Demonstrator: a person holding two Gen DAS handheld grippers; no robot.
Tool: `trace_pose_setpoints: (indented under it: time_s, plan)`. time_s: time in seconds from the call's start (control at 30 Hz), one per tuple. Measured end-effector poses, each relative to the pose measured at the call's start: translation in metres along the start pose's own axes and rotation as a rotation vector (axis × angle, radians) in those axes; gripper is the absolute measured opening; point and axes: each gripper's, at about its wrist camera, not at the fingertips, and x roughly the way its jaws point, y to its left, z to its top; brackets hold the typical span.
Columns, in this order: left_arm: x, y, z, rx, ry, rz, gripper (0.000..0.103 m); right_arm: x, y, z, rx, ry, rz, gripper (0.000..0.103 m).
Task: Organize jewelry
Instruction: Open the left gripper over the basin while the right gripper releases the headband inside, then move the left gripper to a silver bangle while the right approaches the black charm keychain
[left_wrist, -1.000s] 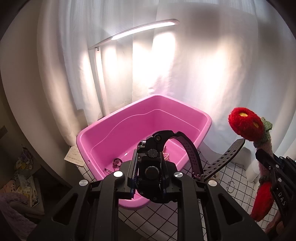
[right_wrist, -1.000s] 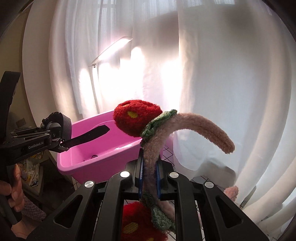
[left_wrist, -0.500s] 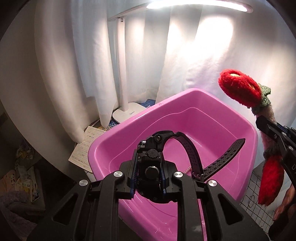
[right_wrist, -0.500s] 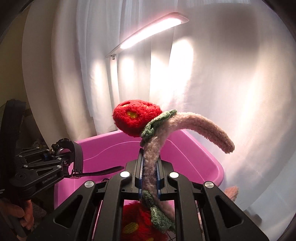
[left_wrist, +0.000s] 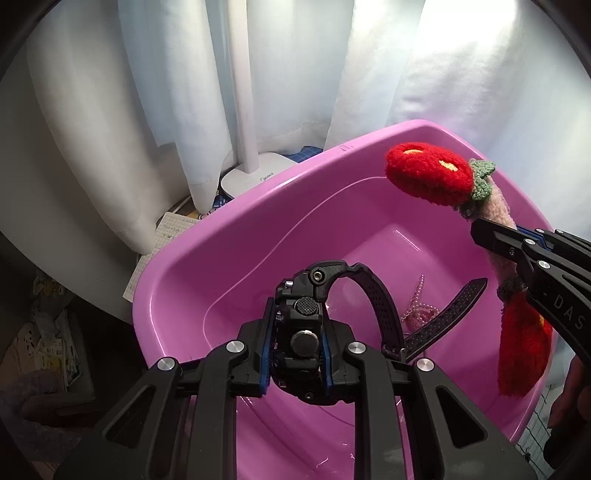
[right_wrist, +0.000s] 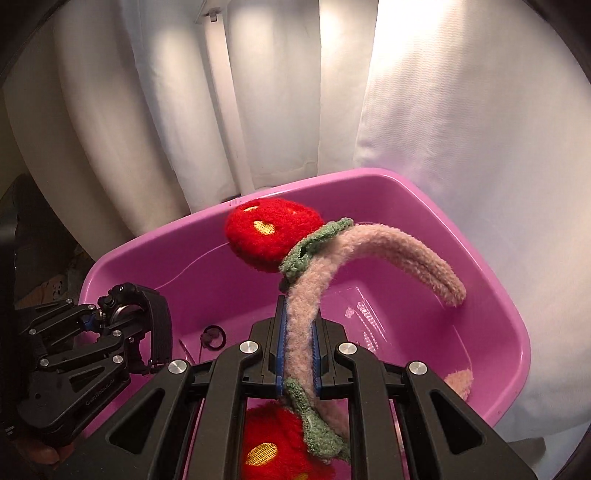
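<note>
Nearest the left wrist camera, the left gripper (left_wrist: 300, 363) was clamped on the case of a black watch (left_wrist: 306, 325), its blue pads pressed to either side and the perforated strap (left_wrist: 439, 321) arching up and trailing out above the floor of the pink tub (left_wrist: 229, 236). Nearest the right wrist camera, the right gripper (right_wrist: 298, 363) was clamped tight on the fuzzy pink band of a strawberry headband (right_wrist: 306, 317), one red plush strawberry (right_wrist: 271, 234) standing up over the tub's interior and the other hanging below the jaws. Both held pieces hung above the tub's opening, inside its rim, not yet resting on its bottom. Deeper in the tub lay a string of pale pink beads (left_wrist: 419, 306) and a small dark ring (right_wrist: 213, 336). Beyond the tub's far rim stood a white lamp base (left_wrist: 258, 177) and stem against white curtains (right_wrist: 461, 110), with papers beside the tub's left wall. The step in hand looked like setting both pieces down in the tub. To do it well, each gripper would best sink toward a bare patch of the tub's floor before letting go, the watch kept off the beads so the strap does not snag them, and the headband lowered toward the far right corner, well apart from the watch, so the two hands do not cross.
</note>
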Motion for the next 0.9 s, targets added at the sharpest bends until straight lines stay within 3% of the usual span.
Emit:
trace_pose_setpoints:
  time_s: [0.17,0.2,0.23,0.27,0.3,0.33,0.37,0.43,0.9]
  plan:
    - [0.005,-0.003,0.000,0.011,0.015,-0.006,0.028,0.023,-0.009,0.009,0.033,0.064,-0.004,0.011]
    - [0.004,-0.004,0.000,0.021,0.002,0.007,0.029,0.024,-0.009,0.010,0.031,0.071,-0.005,0.013]
    - [0.003,-0.005,0.000,0.026,-0.006,0.013,0.032,0.022,-0.007,0.006,0.024,0.073,-0.010,0.021]
    - [0.002,-0.005,0.001,0.025,-0.012,0.017,0.048,0.021,-0.006,0.008,0.018,0.071,-0.020,0.026]
    - [0.000,-0.004,0.002,0.019,-0.021,0.024,0.070,0.021,-0.006,0.010,0.014,0.064,-0.033,0.042]
    - [-0.004,-0.004,0.002,0.009,-0.038,0.033,0.077,0.019,-0.007,0.011,0.015,0.056,-0.041,0.055]
    - [-0.007,-0.002,0.002,0.001,-0.052,0.037,0.080,0.016,-0.009,0.012,0.020,0.047,-0.044,0.059]
    - [-0.008,-0.001,0.003,-0.002,-0.053,0.042,0.082,0.011,-0.012,0.014,0.031,0.033,-0.057,0.063]
    - [-0.019,-0.003,-0.008,-0.019,-0.052,0.058,0.089,-0.009,-0.014,-0.005,0.054,0.021,-0.047,0.063]
